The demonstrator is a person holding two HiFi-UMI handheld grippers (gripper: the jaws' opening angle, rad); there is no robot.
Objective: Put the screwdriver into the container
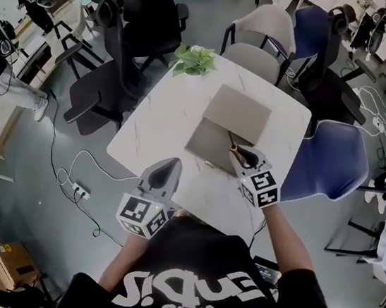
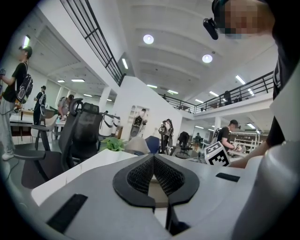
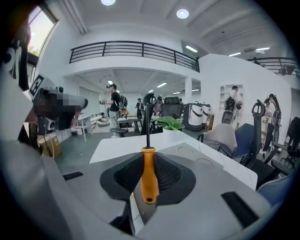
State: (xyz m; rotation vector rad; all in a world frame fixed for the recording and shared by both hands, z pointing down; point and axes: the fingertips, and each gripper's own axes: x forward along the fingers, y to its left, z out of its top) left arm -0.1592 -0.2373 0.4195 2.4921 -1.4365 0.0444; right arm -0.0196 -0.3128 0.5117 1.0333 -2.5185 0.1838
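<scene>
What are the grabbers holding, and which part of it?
The right gripper grips the screwdriver by its orange handle. The left gripper holds nothing.

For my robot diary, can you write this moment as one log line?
right gripper: shut on screwdriver | left gripper: shut, empty | container: screwdriver not yet inside

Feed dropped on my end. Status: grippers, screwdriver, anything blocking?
Left gripper shut, empty. Right gripper shut on screwdriver, orange handle between the jaws, shaft pointing forward. Container just ahead, nothing blocking.
</scene>
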